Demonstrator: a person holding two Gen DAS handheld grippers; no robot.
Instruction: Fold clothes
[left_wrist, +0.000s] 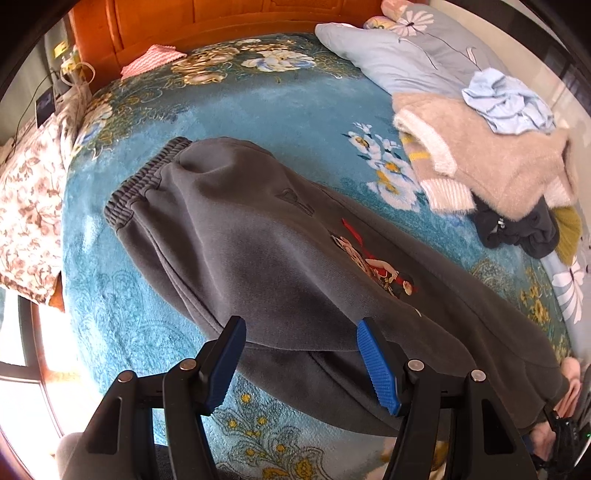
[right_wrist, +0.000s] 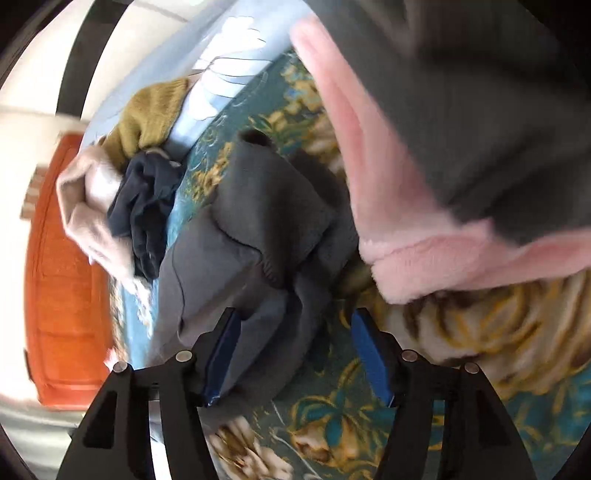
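Dark grey sweatpants (left_wrist: 240, 229) lie lengthwise on the bed, with the elastic waistband (left_wrist: 144, 184) at the far left and a cartoon print (left_wrist: 376, 269) on the upper leg. My left gripper (left_wrist: 301, 325) hovers open over the near edge of the pants, its blue pads clear of the cloth. In the right wrist view the leg end of the pants (right_wrist: 258, 206) lies bunched on the blanket. My right gripper (right_wrist: 295, 314) stands open just above it, the cloth running under its left finger (right_wrist: 221, 350). A pink fleece sleeve (right_wrist: 399, 206) reaches in from the right.
The bed has a teal floral blanket (left_wrist: 295, 110). A heap of clothes (left_wrist: 498, 162), beige, light blue, black and mustard, sits at the right. A floral pillow (left_wrist: 29, 206) lies at the left, grey-blue pillows (left_wrist: 399, 62) at the back, against an orange wooden headboard (left_wrist: 221, 22).
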